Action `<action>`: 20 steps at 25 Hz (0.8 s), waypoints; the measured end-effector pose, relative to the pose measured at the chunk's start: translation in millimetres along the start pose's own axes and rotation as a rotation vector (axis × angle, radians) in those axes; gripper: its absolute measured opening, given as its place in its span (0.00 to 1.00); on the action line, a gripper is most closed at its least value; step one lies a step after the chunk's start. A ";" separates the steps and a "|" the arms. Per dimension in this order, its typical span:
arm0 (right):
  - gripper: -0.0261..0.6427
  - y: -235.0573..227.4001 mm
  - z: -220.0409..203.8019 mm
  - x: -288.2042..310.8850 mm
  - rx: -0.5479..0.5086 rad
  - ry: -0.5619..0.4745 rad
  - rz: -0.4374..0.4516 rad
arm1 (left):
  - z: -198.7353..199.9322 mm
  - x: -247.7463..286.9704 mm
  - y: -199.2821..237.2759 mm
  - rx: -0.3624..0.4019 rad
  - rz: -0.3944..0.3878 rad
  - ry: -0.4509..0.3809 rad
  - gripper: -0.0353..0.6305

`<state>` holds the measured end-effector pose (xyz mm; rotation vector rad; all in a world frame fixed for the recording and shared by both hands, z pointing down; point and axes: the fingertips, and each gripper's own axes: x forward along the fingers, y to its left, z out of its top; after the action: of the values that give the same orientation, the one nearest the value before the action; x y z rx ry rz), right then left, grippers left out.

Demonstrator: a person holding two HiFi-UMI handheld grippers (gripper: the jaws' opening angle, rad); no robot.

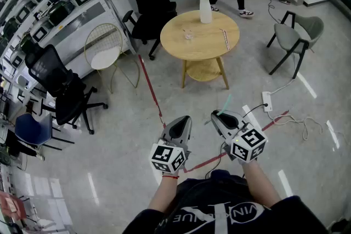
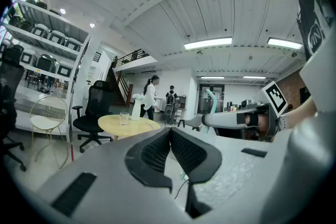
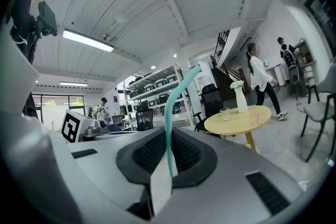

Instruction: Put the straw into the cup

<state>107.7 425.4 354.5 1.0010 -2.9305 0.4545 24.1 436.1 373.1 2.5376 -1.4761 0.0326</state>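
We are gripping teal straw between right gripper fingers, well apart from cup on round surface. Empty left gripper fingers are touching. Risk: straw tip is curving off-axis; we are risking missing cup rim, tipping cup, bumping vase near it.

Round table holds vase, cup, thin strip.

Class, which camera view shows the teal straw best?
The right gripper view: the teal straw stands large and close, clamped between the right gripper's jaws, bent near its top. The head view shows only a short teal tip; the left gripper view, a small curved piece.
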 end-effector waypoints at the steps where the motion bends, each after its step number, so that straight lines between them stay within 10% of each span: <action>1: 0.08 1.2 -2.1 1.0 -0.002 0.003 0.002 | -1.4 -1.0 1.4 0.000 0.002 0.001 0.07; 20: 0.08 -11.9 -8.5 7.4 0.045 -0.033 0.059 | -16.4 3.1 13.7 -0.020 0.067 -0.002 0.07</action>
<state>108.3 414.4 366.6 0.9381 -2.9991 0.5132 15.2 429.9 391.8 2.4727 -1.5536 0.0248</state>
